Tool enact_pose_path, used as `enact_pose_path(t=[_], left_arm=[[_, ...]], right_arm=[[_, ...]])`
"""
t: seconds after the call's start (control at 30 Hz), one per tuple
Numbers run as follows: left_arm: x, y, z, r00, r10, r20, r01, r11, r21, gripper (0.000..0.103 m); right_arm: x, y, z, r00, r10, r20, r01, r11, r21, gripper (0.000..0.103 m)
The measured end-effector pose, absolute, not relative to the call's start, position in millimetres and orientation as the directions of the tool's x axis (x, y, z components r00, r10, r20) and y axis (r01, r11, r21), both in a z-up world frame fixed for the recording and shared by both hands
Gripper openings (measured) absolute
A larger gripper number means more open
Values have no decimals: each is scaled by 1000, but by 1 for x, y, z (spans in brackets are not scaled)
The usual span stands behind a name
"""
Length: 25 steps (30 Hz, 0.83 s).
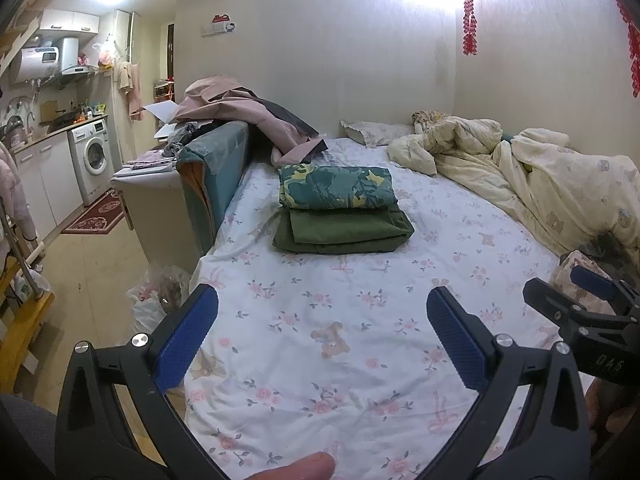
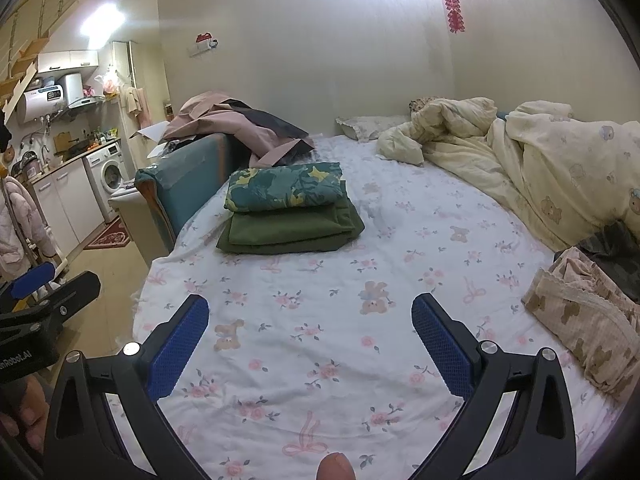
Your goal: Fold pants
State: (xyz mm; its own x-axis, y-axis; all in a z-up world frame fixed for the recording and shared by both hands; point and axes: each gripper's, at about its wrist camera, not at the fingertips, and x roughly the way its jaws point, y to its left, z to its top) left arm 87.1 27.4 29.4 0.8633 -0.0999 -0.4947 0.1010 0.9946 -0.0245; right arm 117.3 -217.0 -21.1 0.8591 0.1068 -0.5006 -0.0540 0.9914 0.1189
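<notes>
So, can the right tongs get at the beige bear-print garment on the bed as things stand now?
Probably yes. The right tongs are open and empty, and the beige bear-print garment lies beside them to the right on the floral sheet, with only bare sheet in between. A grey cloth lies behind it.

Both grippers, left [image 1: 322,312] and right [image 2: 310,316], are matt black plastic with rough blue dimpled pads [image 1: 188,344] and shiny metal screws. The bedsheet [image 1: 360,352] is soft printed cotton-like cloth, lightly creased. Folded olive pants [image 2: 292,232] look smooth, matt woven; the camouflage piece [image 2: 286,188] above likewise (slightly puffier). The far quilt [image 2: 560,176] is rumpled.
</notes>
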Motion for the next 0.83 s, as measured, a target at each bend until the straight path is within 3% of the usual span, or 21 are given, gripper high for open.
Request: enact_pose_path(t=[0.83], left_arm=[[89, 27, 22, 858, -111, -502, 114, 993, -25, 103]], right_arm=[[113, -215, -22, 862, 97, -498, -46, 992, 114, 103]])
